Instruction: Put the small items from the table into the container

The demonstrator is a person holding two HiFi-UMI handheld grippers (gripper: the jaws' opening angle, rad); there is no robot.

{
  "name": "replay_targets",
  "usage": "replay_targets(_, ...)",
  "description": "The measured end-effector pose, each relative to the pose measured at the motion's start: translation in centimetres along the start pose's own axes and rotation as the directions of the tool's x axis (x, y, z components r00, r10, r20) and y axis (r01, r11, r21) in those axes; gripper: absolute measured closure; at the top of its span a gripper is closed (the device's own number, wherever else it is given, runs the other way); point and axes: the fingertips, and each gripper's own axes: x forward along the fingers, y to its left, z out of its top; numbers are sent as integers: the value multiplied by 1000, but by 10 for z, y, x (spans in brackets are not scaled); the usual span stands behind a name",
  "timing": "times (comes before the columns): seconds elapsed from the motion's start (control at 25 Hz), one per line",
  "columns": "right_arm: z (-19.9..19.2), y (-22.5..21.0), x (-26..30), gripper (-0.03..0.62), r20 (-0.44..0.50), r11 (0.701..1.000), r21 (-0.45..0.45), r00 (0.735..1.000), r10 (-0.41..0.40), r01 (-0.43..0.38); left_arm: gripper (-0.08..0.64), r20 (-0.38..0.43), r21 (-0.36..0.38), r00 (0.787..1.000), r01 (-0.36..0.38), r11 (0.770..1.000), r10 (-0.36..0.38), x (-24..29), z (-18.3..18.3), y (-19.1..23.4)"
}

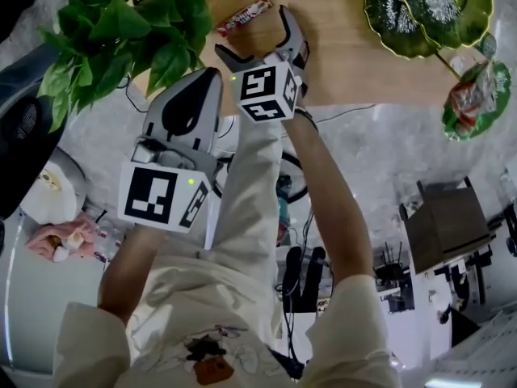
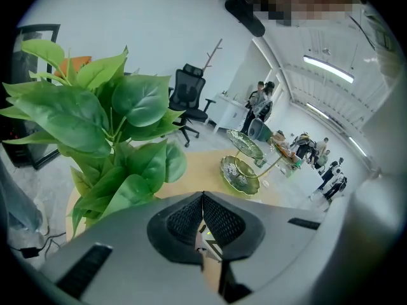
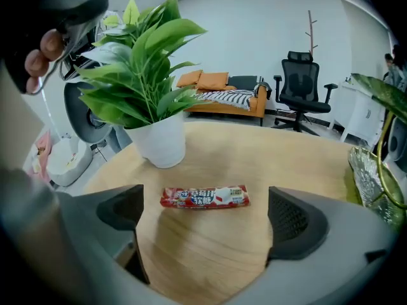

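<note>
Right tool (image 1: 252, 31) spread toward candy (image 3: 204, 197), packet (image 1: 467, 97) in dish (image 1: 454, 128)

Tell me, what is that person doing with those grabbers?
A person holds a gripper in each hand at a table. The right gripper, jaws wide open, points down at a red candy lying there, not touching it. The left gripper is shut and empty, near the plant.

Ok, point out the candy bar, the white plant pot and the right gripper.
candy bar (image 3: 204, 197): right gripper view, middle of the red wrapper.
white plant pot (image 3: 163, 142): right gripper view, its front wall.
right gripper (image 3: 206, 216): right gripper view, midway between its open jaws.
</note>
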Motion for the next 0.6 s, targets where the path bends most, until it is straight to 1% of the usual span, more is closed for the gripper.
replay_targets(0.36, -4, 1, 16, 9, -14, 1000, -12, 1000, 14, -14, 551, -16, 6, 1000, 4, 1000, -4, 11, -6, 5)
replay_targets(0.6, -5, -1, 20, 9, -16, 1000, 5, 1000, 8, -8, 551, -28, 12, 1000, 13, 1000, -12, 16, -8, 3)
